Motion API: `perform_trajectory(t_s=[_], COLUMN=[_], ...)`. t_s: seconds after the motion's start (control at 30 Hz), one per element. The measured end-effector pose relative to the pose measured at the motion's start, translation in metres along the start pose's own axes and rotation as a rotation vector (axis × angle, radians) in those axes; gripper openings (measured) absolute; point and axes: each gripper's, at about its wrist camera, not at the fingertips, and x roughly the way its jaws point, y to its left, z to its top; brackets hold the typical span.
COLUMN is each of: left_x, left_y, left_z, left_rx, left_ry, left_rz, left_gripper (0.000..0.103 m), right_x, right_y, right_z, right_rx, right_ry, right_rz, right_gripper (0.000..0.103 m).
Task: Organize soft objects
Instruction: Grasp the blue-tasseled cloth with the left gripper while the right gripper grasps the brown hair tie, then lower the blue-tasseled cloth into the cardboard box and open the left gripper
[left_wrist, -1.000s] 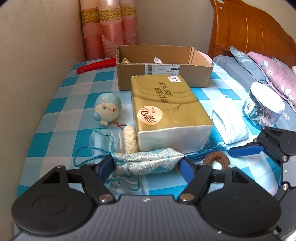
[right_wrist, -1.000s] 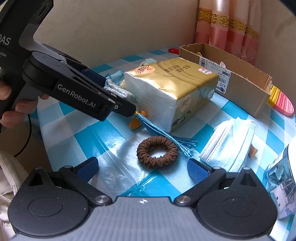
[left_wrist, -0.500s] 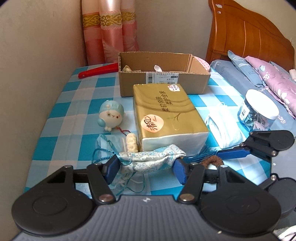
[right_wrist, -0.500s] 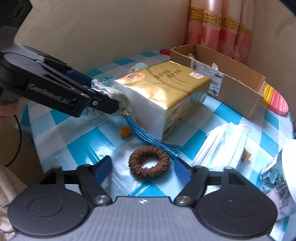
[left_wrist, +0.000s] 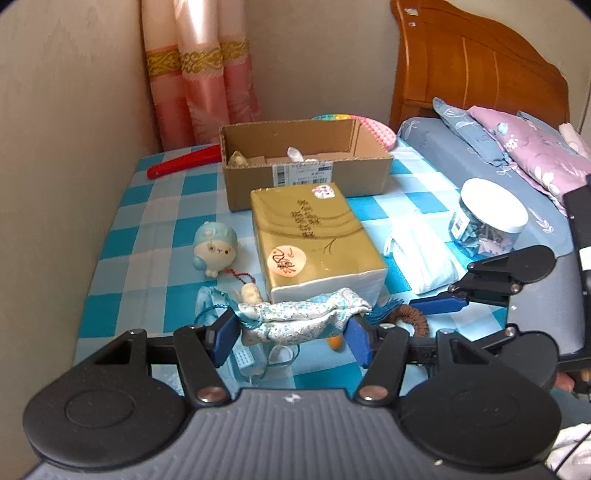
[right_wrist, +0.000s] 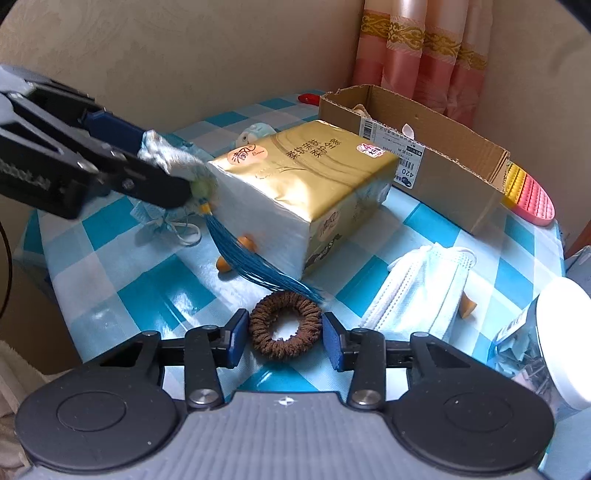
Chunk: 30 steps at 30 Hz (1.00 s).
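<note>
My left gripper (left_wrist: 291, 334) is shut on a pale blue brocade sachet (left_wrist: 299, 314) with a blue tassel (right_wrist: 255, 262) and holds it lifted above the table, in front of the gold tissue pack (left_wrist: 314, 240). It also shows in the right wrist view (right_wrist: 159, 173). My right gripper (right_wrist: 282, 339) has its pads on either side of a brown scrunchie (right_wrist: 284, 328) that lies on the checked tablecloth; contact cannot be made out. The tassel tip hangs down to the scrunchie.
A cardboard box (left_wrist: 306, 166) stands behind the tissue pack. A blue plush toy (left_wrist: 216, 249), face masks (right_wrist: 421, 291), a white-lidded jar (left_wrist: 487, 218), a red strip (left_wrist: 184, 166) and a pink bubble mat (right_wrist: 528, 199) lie around. A wall is on the left, a bed on the right.
My left gripper has lifted the sachet off the table and its tassel now hangs. My right gripper has moved forward and narrowed around the scrunchie.
</note>
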Motion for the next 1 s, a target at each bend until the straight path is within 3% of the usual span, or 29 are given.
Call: perform_trajectory(t_s=[0.6, 0.9, 1.0], left_x=[-0.027, -0.037, -0.028], left_y=[0.007, 0.013, 0.010], left_z=[0.023, 0.053, 0.052], left_rx=[0.031, 0.057, 0.073], left_ry=[-0.080, -0.140, -0.117], left_rz=[0.023, 0.027, 0.035], left_gripper=[0.060, 0.060, 0.060], right_x=[-0.034, -0.049, -0.051], right_y=[-0.008, -0.015, -0.015], right_z=[0.006, 0.016, 0.016], right_rx=[0.026, 0.032, 0.034], right_ry=[-0.047, -0.091, -0.098], right_rz=[-0.011, -0.022, -0.024], right_gripper=[0.048, 0.048, 0.048])
